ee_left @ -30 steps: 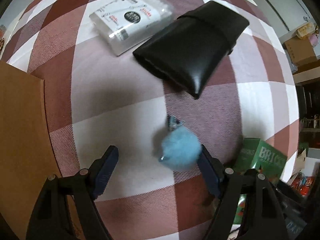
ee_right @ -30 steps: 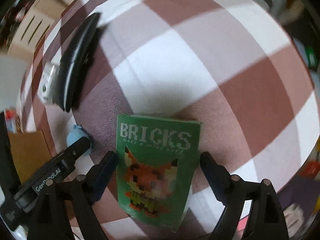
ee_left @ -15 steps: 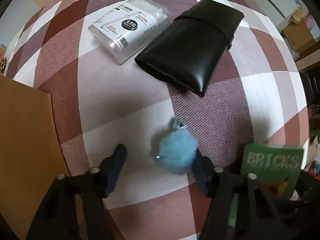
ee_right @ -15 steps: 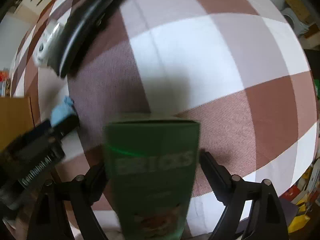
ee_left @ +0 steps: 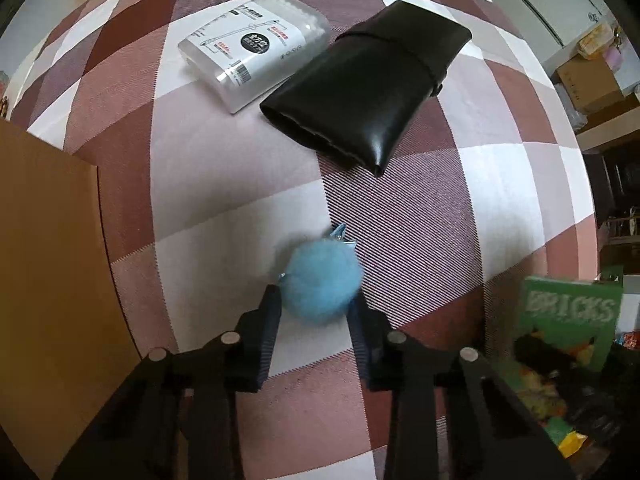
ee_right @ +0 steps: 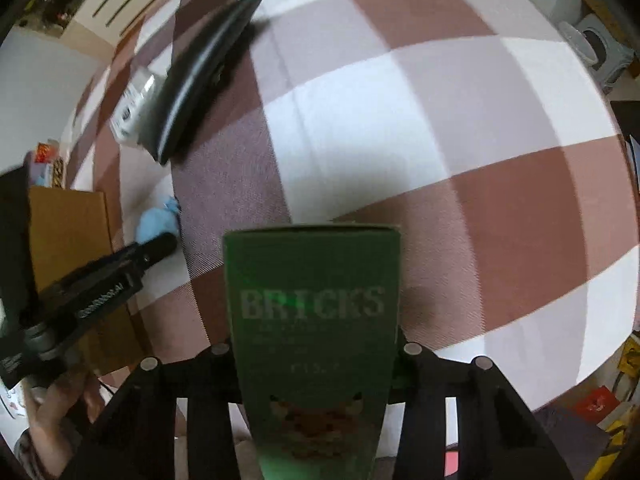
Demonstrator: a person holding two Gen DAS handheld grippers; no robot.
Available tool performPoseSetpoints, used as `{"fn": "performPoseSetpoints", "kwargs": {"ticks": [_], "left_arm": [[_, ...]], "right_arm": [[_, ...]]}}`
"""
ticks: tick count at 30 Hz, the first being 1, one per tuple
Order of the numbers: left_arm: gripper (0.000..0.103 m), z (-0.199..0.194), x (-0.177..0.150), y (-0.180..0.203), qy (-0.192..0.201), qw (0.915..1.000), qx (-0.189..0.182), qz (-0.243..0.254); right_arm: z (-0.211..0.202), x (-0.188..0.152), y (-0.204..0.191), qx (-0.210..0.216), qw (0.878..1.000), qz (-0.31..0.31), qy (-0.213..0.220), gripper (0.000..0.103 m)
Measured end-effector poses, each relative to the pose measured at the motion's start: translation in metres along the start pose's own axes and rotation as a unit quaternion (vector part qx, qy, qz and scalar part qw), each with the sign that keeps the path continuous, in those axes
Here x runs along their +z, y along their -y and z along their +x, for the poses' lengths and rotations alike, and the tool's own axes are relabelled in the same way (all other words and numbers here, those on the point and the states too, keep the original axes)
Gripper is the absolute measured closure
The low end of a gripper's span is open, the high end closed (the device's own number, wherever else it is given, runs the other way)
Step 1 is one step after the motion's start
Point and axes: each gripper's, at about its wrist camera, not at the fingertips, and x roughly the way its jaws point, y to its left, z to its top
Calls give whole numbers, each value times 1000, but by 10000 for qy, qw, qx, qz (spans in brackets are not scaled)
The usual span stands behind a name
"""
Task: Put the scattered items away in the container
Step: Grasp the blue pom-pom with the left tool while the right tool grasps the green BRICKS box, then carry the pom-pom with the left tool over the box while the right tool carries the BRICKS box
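A fluffy blue pompom keychain (ee_left: 322,276) lies on the checked cloth, and my left gripper (ee_left: 316,300) points straight down, shut on it, its pads pressing the fluff from both sides. The right wrist view also catches that pompom (ee_right: 156,224) by the left gripper's tip. A green "BRICKS" box (ee_right: 312,280) stands tilted up between the jaws of my right gripper (ee_right: 314,344). These jaws are closing and grip the box's sides; the fingertips are hidden behind it. The brown cardboard container (ee_left: 48,260) sits at the left edge.
A black leather pouch (ee_left: 368,96) and a clear plastic box of cotton swabs (ee_left: 256,64) lie further back on the brown-and-white checked cloth (ee_left: 400,220). A hand (ee_right: 52,412) holds the left gripper. Boxes and clutter stand beyond the table's right edge.
The left jaws have come together onto the blue pompom. The right jaws have narrowed onto the green box, which has gone from lying flat to standing tilted up.
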Motion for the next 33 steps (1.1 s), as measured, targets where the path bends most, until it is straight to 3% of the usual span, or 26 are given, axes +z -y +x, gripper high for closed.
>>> {"fn": "performPoseSetpoints", "kwargs": {"ticks": [8,11,20,27,33], "left_arm": [[74,-10,-10,15,30,9999,-104,-97],[73,13,-7,18,-121,9998,7,-132],[76,16,-7,6,197,9991,111,-370],[77,-12,-12,0,481,9974,-97,-526],[77,-45,4,35,918,9942,-186,-529]], "right_arm": [[-32,-5,36,100,9993,121,341,60],[-32,-7,42,164,9992,194,302,59],[-30,-11,50,190,9995,151,220,60],[-40,-5,51,204,9994,18,294,60],[-56,5,42,235,9987,-201,404,60]]}}
